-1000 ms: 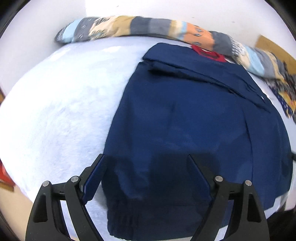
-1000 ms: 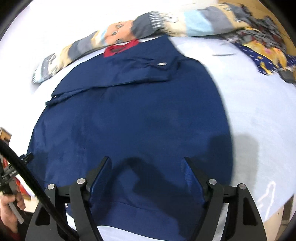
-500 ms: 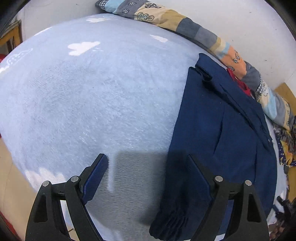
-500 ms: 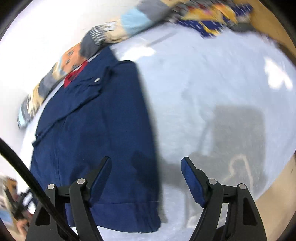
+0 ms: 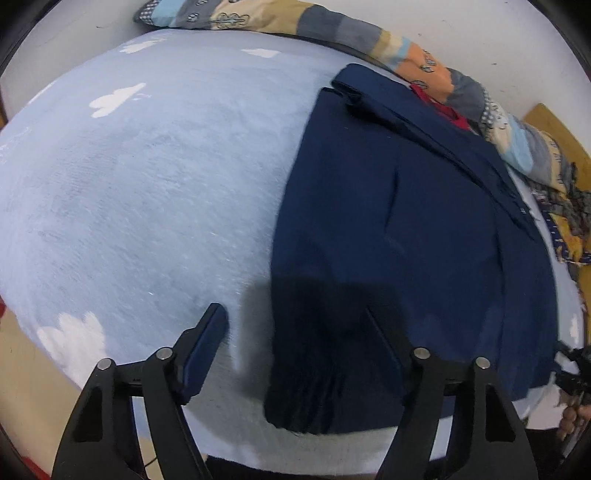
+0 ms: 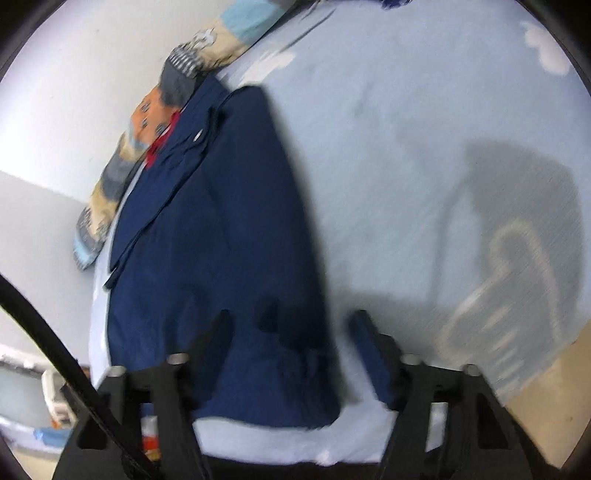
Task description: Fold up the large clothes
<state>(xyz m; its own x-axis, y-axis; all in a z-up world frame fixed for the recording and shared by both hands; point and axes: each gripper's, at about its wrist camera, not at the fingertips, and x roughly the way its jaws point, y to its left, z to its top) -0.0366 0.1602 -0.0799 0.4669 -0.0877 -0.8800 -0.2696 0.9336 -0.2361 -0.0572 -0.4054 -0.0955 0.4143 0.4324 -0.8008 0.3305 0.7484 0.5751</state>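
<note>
A navy blue jacket (image 5: 399,236) lies flat on a light blue bed cover (image 5: 147,192), sleeves folded in, collar with red lining at the far end. It also shows in the right wrist view (image 6: 229,236). My left gripper (image 5: 295,332) is open and empty, hovering above the jacket's near left hem corner. My right gripper (image 6: 291,343) is open and empty, above the jacket's near right hem corner. The right wrist view is motion-blurred.
A patchwork quilt roll (image 5: 332,29) lies along the white wall behind the jacket, also seen in the right wrist view (image 6: 147,122). The bed cover (image 6: 424,147) spreads wide to each side. The bed's near edge runs just below both grippers.
Both grippers swung outward from the jacket's middle to its hem corners. The left came back slightly toward the jacket; the right tilted and moved closer to the hem. Both stayed open.
</note>
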